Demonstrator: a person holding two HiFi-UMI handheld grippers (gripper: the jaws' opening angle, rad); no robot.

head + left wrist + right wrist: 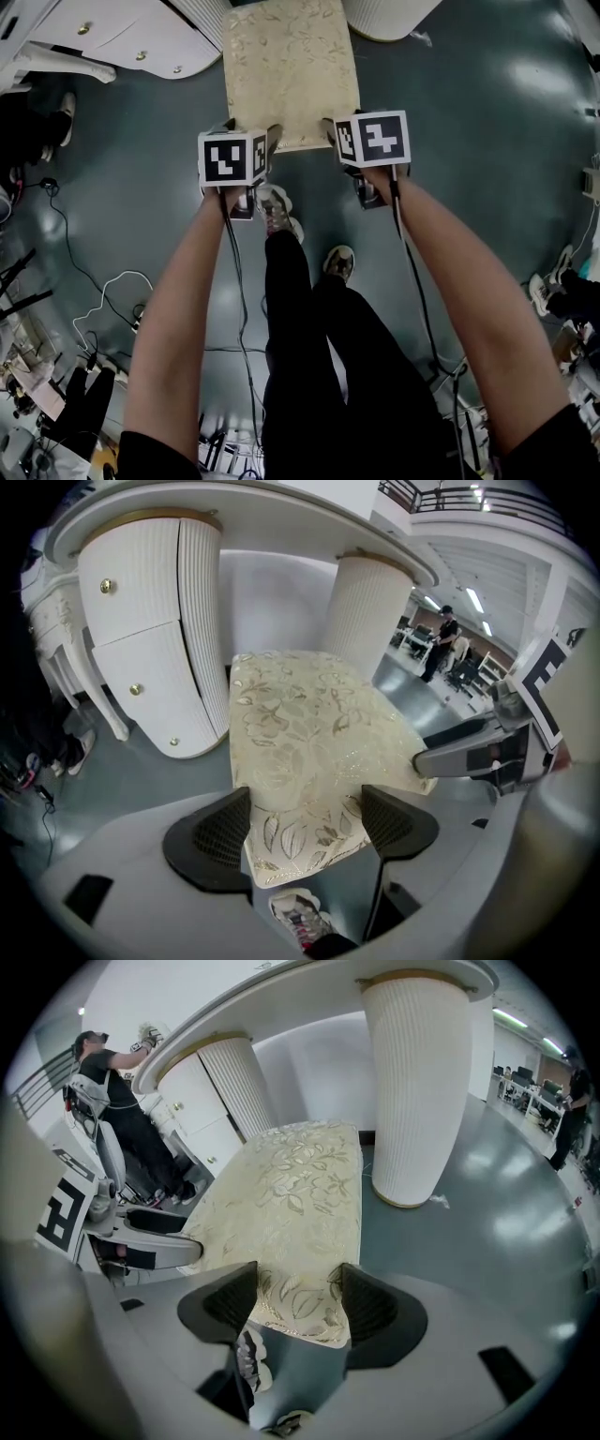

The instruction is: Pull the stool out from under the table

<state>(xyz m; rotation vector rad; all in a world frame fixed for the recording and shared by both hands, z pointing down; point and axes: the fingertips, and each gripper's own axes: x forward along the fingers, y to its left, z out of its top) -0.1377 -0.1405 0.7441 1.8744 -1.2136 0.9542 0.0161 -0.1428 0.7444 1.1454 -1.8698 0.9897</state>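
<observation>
The stool [291, 66] has a cream cushion with a gold leaf pattern. It stands on the grey floor with its far end at the white table [141, 37]. My left gripper [251, 129] is at its near left corner and my right gripper [342, 131] at its near right corner. In the left gripper view the cushion corner [300, 733] fills the gap of the left gripper [305, 827], with both pads against it. The right gripper view shows the same: the cushion [291, 1194] is clasped in the right gripper [295, 1302].
Fluted white table pedestals [150, 621] [422, 1082] flank the stool's far end. My own shoes [277, 206] [339, 262] stand just behind the stool. Cables [103, 291] and clutter lie on the floor at the left. Other people stand far off.
</observation>
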